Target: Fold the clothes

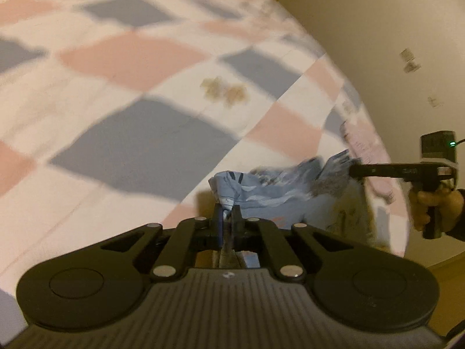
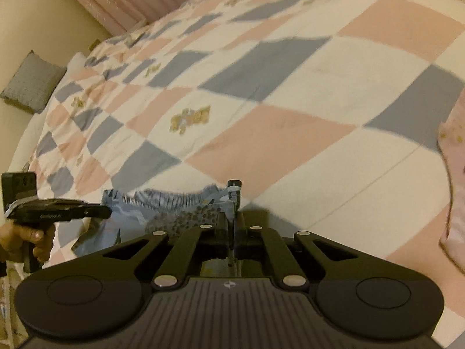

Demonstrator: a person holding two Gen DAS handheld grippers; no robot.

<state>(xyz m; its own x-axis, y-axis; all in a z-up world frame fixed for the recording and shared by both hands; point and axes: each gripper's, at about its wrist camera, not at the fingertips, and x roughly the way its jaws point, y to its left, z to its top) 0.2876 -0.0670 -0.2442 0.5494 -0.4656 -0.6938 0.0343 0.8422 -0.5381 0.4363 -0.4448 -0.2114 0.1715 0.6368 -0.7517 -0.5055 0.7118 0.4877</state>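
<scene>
Grippers hold one blue patterned garment (image 1: 279, 192) between them: left gripper (image 1: 227, 213) clamped on one corner, right gripper (image 2: 231, 219) clamped on the other. The cloth hangs stretched just above a checked pink, grey and white bedspread (image 2: 290, 87).

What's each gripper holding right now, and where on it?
Both pinch the blue patterned garment along its gathered top edge: left gripper at one end, right gripper at the other.
</scene>
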